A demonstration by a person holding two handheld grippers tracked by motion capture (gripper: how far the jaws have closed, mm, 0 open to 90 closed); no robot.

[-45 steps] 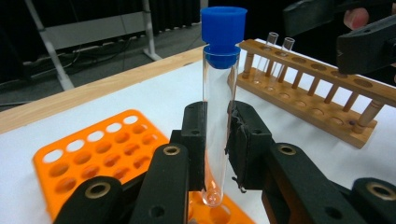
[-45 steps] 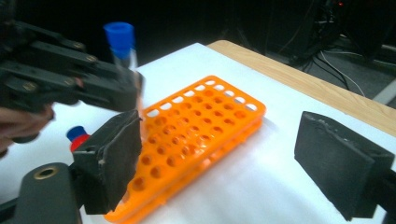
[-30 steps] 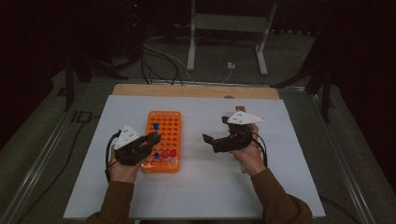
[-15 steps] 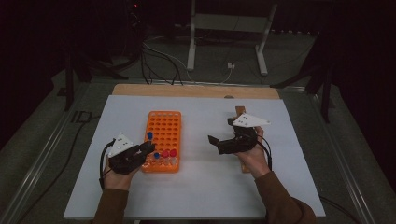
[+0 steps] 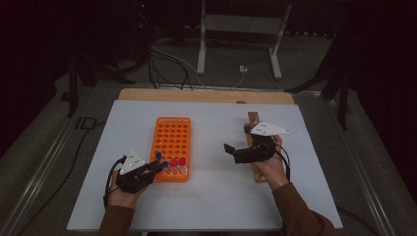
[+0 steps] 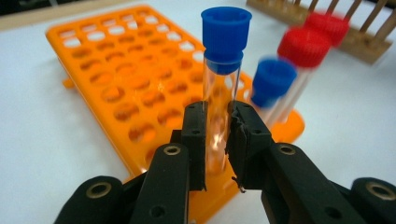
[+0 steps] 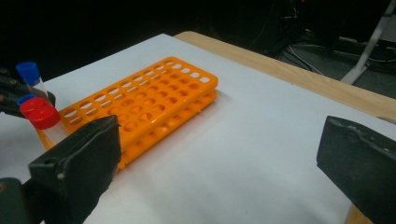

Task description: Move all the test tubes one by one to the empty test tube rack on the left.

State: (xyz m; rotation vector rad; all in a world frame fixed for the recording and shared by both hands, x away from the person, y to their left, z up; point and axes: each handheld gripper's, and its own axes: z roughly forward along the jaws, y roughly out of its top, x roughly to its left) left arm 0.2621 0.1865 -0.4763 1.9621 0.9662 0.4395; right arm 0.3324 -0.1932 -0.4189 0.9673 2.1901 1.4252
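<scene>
Blue-capped tube (image 6: 222,93) was pinched low on its glass between the left gripper (image 6: 219,140) pads, above the near end of the orange rack (image 6: 140,88). Misalignment risked striking neighbouring capped tubes (image 6: 289,74). Right gripper (image 7: 219,154) hovered spread, empty.

Dim room w/ black bkgd, white table (image 5: 216,196) lit from above; red-capped tubes (image 6: 303,51) blurred, soft edges.
</scene>
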